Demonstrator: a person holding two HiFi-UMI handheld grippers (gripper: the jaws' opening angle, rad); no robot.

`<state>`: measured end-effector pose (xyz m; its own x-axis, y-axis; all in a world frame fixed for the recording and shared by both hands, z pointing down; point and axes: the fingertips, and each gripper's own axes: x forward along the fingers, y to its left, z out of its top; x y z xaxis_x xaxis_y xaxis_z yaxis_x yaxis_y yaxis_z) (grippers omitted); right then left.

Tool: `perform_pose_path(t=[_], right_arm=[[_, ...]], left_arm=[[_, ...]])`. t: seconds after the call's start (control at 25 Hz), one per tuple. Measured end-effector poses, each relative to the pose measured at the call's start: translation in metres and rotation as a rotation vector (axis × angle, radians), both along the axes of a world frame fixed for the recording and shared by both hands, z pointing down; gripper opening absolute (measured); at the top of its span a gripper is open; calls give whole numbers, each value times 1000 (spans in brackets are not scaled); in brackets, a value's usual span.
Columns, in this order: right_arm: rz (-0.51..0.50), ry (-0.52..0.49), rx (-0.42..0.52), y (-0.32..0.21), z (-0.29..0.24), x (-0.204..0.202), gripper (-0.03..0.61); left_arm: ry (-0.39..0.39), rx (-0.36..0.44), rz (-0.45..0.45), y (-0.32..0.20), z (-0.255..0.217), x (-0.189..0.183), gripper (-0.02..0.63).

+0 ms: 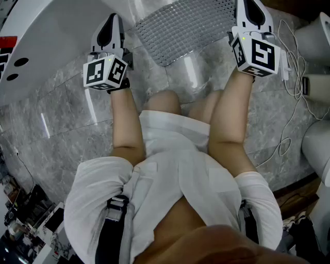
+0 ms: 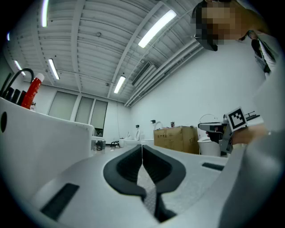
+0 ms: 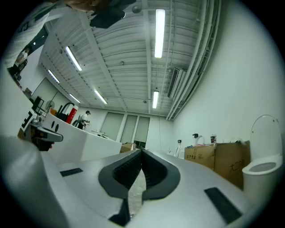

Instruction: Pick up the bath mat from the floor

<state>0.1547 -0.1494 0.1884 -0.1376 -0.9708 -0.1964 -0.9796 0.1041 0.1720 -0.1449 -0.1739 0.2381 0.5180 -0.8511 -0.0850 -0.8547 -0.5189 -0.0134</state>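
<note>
The bath mat is a grey, bumpy, see-through sheet stretched between my two grippers at the top of the head view. My left gripper is shut on the mat's left edge. In the left gripper view, a strip of the mat shows pinched between the dark pads of that gripper. My right gripper is shut on the right edge. In the right gripper view, the mat runs down between the closed jaws of the right gripper. Both gripper cameras look level across the room and up at the ceiling.
Grey marble floor lies below. A white bathtub curves along the left, with a red bottle on its rim. A toilet and white cables are on the right. Cardboard boxes stand further back.
</note>
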Motion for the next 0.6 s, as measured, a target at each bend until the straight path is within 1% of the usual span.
perform_pose_path(t=[0.4, 0.48, 0.6], right_arm=[[-2, 11, -3, -1, -1, -5, 26], [-6, 10, 0, -2, -1, -7, 26], [-34, 17, 19, -4, 1, -15, 28]], left_arm=[[-2, -9, 14, 0, 4, 1, 12], [-8, -24, 18, 0, 10, 1, 12], [-20, -76, 12, -3, 27, 0, 12]])
